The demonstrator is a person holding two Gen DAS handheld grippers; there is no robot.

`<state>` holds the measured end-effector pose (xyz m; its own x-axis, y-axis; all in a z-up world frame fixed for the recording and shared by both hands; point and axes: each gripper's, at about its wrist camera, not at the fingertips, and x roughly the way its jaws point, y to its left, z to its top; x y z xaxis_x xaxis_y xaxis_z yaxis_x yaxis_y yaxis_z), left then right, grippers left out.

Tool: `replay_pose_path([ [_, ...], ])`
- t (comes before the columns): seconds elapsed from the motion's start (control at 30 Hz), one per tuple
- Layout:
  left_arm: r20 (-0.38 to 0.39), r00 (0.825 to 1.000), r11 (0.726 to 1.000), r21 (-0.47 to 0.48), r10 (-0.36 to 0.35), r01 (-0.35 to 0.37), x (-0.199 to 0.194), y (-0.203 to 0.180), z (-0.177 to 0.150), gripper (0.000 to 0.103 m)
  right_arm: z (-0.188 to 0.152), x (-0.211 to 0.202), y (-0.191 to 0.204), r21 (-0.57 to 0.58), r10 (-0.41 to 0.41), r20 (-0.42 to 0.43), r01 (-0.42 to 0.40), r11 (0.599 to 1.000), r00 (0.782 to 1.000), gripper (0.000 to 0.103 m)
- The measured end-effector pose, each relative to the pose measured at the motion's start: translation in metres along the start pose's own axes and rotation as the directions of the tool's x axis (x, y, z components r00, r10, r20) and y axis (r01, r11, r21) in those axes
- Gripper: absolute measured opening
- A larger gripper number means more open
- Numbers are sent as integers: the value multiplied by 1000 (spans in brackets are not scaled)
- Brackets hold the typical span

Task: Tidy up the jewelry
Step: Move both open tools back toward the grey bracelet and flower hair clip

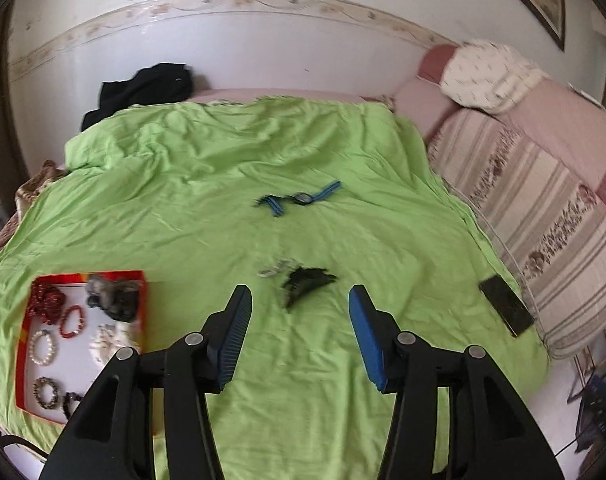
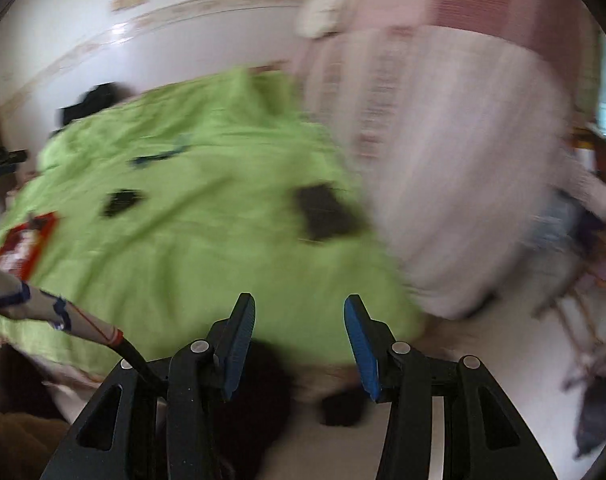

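In the left wrist view my left gripper [image 1: 301, 300] is open and empty, just above the green sheet [image 1: 207, 184]. A black hair clip [image 1: 307, 284] lies right in front of it, with a small silvery piece [image 1: 273, 270] beside it. Farther off lies a blue-strapped watch [image 1: 301, 199]. A red tray [image 1: 139, 280] at the left holds several bead bracelets [image 1: 71, 322] and a dark bundle. The right wrist view is motion-blurred; my right gripper [image 2: 299, 312] is open and empty over the sheet's near edge. The tray also shows there [image 2: 27, 240].
A black phone [image 1: 506, 305] lies on the sheet's right edge beside a pink striped quilt [image 1: 543, 208]. Black clothing [image 1: 143, 88] sits at the far wall. In the right wrist view, an arm with a wristband [image 2: 43, 304] crosses the lower left.
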<state>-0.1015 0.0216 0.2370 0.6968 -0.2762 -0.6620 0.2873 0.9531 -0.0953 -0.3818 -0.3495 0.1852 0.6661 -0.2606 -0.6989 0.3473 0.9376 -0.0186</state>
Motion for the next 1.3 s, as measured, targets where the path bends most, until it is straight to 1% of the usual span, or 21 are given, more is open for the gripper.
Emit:
replay_pose_path([
  [0.03, -2, 1000, 1000, 8, 0, 0, 0, -6, -1, 49, -3, -6, -14, 5, -30, -4, 30, 1000, 1000, 50],
  [0.07, -6, 1000, 1000, 26, 3, -3, 0, -14, -2, 49, -10, -18, -37, 8, -88, -15, 88, 996, 996, 50],
  [0.13, -1, 1000, 999, 50, 10, -10, -1, -23, -4, 49, -21, -40, -70, 6, -160, -28, 160, 987, 987, 50],
  [0.2, 2, 1000, 998, 62, 18, -18, -2, -29, -5, 49, -27, -58, -98, 1, -207, -46, 207, 978, 977, 53],
  [0.27, 1, 1000, 998, 59, 17, -17, -2, -32, -6, 49, -27, -72, -119, -18, -241, -62, 241, 970, 968, 55],
  [0.33, -6, 1000, 999, 46, 14, -14, -1, -34, -8, 50, -23, -78, -128, -33, -258, -68, 257, 966, 964, 58],
  [0.4, -17, 1000, 1000, 29, 7, -7, 2, -34, -11, 50, -14, -75, -131, -32, -245, -57, 243, 969, 968, 58],
  [0.47, -27, 1000, 1000, 24, 7, -6, 4, -30, -14, 50, -4, -64, -119, -16, -181, -30, 181, 983, 983, 60],
  [0.57, -45, 999, 1000, 22, 22, -21, 10, -19, -17, 50, 5, -36, -84, -13, -58, -32, 58, 998, 998, 61],
  [0.63, -62, 998, 1000, 9, 30, -30, 16, -8, -16, 50, 14, -15, -53, -42, 8, -38, -10, 999, 999, 61],
  [0.67, -73, 997, 999, -2, 38, -38, 19, -1, -16, 50, 21, -3, -33, -59, 58, -43, -60, 996, 997, 61],
  [0.73, -77, 996, 999, -21, 47, -49, 21, 11, -16, 50, 29, 13, -7, -73, 125, -55, -129, 989, 991, 61],
  [0.8, -75, 996, 997, -48, 54, -58, 24, 25, -18, 50, 41, 35, 29, -95, 201, -66, -207, 974, 977, 61],
  [0.87, -88, 994, 995, -71, 62, -68, 30, 35, -19, 51, 44, 49, 55, -111, 241, -77, -248, 962, 968, 61],
  [0.97, -119, 991, 993, -97, 60, -71, 44, 49, -22, 51, 59, 82, 98, -121, 309, -94, -319, 940, 946, 61],
  [1.07, -143, 988, 991, -110, 55, -71, 62, 58, -25, 51, 75, 119, 135, -81, 387, -135, -399, 913, 912, 61],
  [1.1, -149, 988, 991, -116, 47, -65, 71, 60, -26, 51, 81, 133, 149, -53, 419, -152, -431, 901, 895, 61],
  [1.2, -174, 985, 990, -133, 22, -46, 95, 63, -27, 51, 93, 165, 178, 9, 477, -185, -484, 875, 859, 61],
  [1.23, -181, 983, 990, -138, 14, -39, 103, 64, -27, 51, 95, 172, 185, 18, 484, -191, -490, 871, 854, 61],
  [1.27, -193, 981, 990, -140, 5, -32, 114, 65, -28, 51, 100, 184, 197, 35, 501, -203, -505, 863, 841, 61],
  [1.3, -200, 980, 990, -140, 3, -32, 120, 65, -29, 51, 102, 191, 204, 47, 510, -209, -513, 857, 834, 61],
])
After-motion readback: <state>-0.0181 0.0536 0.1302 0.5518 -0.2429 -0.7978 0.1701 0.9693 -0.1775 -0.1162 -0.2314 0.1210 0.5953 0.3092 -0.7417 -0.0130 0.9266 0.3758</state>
